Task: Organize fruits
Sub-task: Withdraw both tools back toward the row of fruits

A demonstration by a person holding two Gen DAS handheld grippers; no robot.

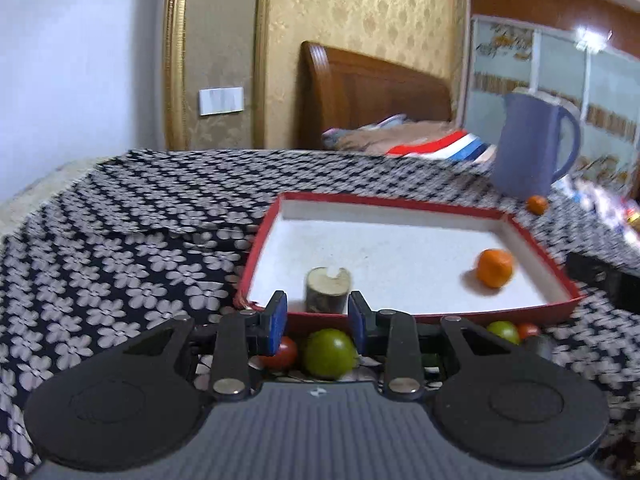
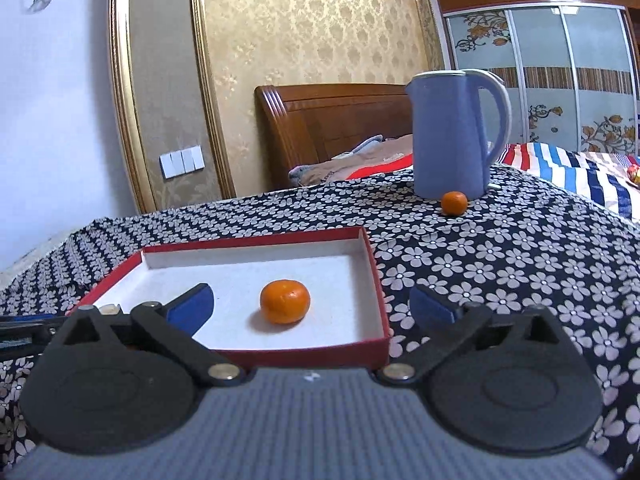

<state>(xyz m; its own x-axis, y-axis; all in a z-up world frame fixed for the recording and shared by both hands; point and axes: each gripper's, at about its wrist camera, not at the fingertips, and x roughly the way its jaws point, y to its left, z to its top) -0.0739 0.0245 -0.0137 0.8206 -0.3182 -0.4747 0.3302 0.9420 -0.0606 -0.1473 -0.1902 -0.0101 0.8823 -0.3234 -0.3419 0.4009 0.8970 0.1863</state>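
A red box with a white inside (image 1: 532, 240) (image 2: 372, 256) lies on the flowered cloth. In it lie an orange mandarin (image 1: 495, 268) (image 2: 285, 301) and a short cut stalk piece (image 1: 327, 290). My left gripper (image 1: 318, 316) is open and empty at the box's near edge, just in front of the stalk piece. Below it, outside the box, lie a green tomato (image 1: 329, 353) and a red tomato (image 1: 282, 353). My right gripper (image 2: 312, 306) is wide open and empty over the box's near right corner. A second mandarin (image 2: 454, 203) (image 1: 536, 205) lies by the kettle.
A blue kettle (image 2: 452, 140) (image 1: 528, 144) stands at the table's far side. Another green tomato (image 1: 503, 331) and red tomato (image 1: 528, 330) lie near the box's near right corner. A bed with a striped blanket (image 2: 568, 172) is behind the table.
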